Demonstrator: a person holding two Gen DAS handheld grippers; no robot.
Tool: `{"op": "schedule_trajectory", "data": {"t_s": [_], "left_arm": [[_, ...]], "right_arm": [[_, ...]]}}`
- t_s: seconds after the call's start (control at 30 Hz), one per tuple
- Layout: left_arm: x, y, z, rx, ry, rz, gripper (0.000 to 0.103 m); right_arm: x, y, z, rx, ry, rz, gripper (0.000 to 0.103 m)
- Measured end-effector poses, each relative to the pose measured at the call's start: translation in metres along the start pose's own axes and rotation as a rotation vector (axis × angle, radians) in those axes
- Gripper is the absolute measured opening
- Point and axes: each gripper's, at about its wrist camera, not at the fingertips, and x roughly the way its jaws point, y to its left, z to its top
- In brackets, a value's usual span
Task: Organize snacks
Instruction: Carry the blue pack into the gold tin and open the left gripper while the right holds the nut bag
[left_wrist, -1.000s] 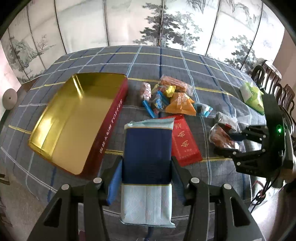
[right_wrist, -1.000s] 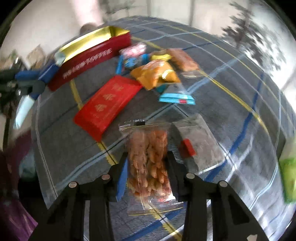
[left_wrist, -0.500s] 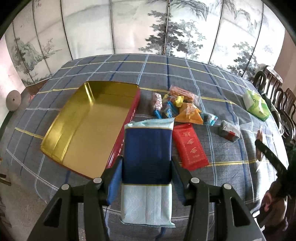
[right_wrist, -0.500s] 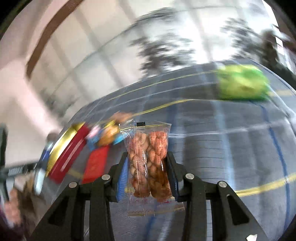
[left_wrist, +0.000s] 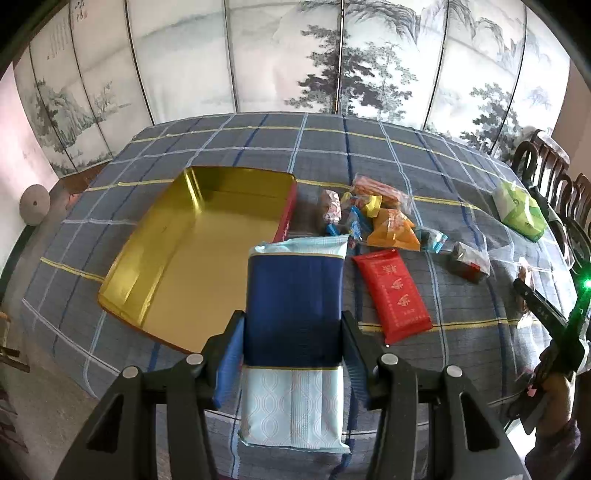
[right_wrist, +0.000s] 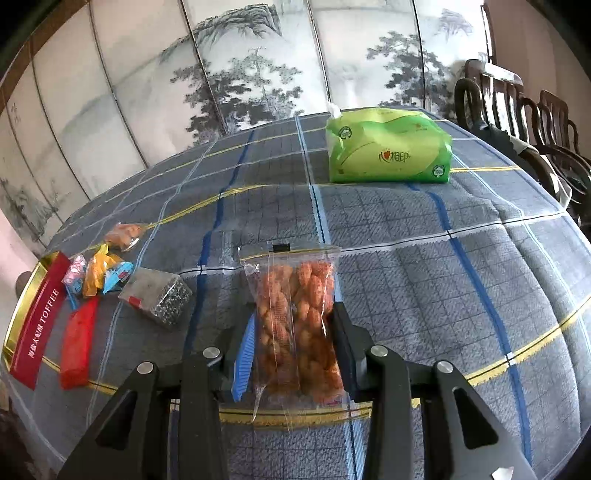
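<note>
left gripper (left_wrist: 293, 334): clamped on blue-and-white snack pack (left_wrist: 293, 306), held above table | ahead-left: open gold toffee tin (left_wrist: 155, 295) | right gripper (right_wrist: 293, 332): clamped on clear bag of orange twists (right_wrist: 295, 325) | far ahead: green tissue pack (right_wrist: 388, 149)

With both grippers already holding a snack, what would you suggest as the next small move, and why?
Probably carry the left gripper a little to the left and lower the blue and white packet into the open gold toffee tin. The pads are shut on that packet, and the tin lies empty just beside it. The right gripper holds the clear bag of fried twists farther from the tin, near the green tissue pack.
</note>
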Motion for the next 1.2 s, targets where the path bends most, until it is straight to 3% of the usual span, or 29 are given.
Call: {"op": "schedule_trajectory", "data": {"t_s": [0.4,0.6,0.9,1.03,1.2], "left_arm": [[0.012,0.042,0.038,0.004,-0.008,0.052,0.051],[0.037,0.068,0.069,0.082,-0.006,0.098,0.051],[0.104,0.107,0.108,0.173,0.105,0.056,0.051],[0.131,0.110,0.115,0.240,0.136,0.089,0.051],[0.156,0.116,0.125,0.244,0.174,0.086,0.051]], "right_arm": [[0.002,0.005,-0.002,-0.026,0.008,-0.017,0.036],[0.002,0.006,-0.003,-0.025,0.008,-0.021,0.036],[0.002,0.004,-0.005,-0.027,0.014,-0.042,0.036],[0.001,0.004,-0.005,-0.026,0.015,-0.045,0.036],[0.001,0.004,-0.006,-0.026,0.017,-0.051,0.036]]}}
